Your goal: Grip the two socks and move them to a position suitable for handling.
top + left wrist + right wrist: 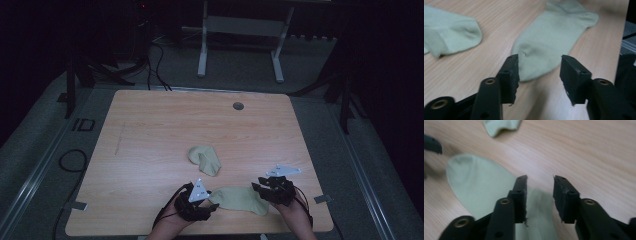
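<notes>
Two pale green socks lay on the wooden tabletop [150, 130]: a flat sock [243, 199] near the front edge and a crumpled sock [204, 159] just beyond it, apart from it. From the high view we saw both hands at the flat sock's ends, the left tongs [212, 205] at one end and the right tongs [257, 187] at the other, forearms entering from below. Our left gripper view added what that view hid: the flat sock's [549, 37] rounded end lay between parted jaws, with no pad pressing it. Our right gripper view showed its jaws likewise apart above the ribbed end [486, 187], which was blurred, holding nothing.
</notes>
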A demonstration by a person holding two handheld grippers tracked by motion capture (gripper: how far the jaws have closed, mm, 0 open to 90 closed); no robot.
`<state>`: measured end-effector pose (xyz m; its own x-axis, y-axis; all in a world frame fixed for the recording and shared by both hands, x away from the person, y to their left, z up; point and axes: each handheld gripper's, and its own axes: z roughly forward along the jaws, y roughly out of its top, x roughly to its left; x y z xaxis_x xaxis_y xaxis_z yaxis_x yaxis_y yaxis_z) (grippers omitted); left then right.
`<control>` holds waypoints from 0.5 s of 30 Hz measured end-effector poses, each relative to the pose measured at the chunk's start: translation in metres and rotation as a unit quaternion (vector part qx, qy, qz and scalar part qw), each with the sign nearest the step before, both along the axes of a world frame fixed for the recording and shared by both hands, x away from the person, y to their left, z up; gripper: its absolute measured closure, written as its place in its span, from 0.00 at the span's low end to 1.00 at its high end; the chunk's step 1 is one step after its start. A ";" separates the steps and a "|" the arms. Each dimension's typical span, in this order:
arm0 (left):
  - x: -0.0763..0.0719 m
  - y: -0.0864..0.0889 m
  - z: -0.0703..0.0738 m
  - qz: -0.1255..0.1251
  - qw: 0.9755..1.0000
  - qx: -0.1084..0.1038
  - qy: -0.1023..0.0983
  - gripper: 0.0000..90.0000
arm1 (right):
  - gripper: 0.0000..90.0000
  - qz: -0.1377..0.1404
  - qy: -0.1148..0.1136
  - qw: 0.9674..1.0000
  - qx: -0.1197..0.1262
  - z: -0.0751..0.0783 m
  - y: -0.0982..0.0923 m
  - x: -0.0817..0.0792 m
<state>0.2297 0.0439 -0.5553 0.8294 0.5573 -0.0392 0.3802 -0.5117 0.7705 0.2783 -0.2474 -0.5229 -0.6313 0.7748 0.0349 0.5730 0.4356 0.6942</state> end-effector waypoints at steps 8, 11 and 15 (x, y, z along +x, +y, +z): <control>-0.019 0.017 0.002 0.003 1.000 -0.014 0.006 0.54 | 0.66 0.025 -0.019 0.999 0.006 0.019 0.031 0.019; -0.025 0.031 0.004 0.020 1.000 -0.018 -0.003 0.54 | 0.64 0.034 -0.022 0.999 0.007 0.023 0.045 0.028; -0.027 0.045 0.003 0.034 0.999 -0.013 -0.008 0.54 | 0.63 0.042 -0.014 0.999 0.003 0.025 0.065 0.043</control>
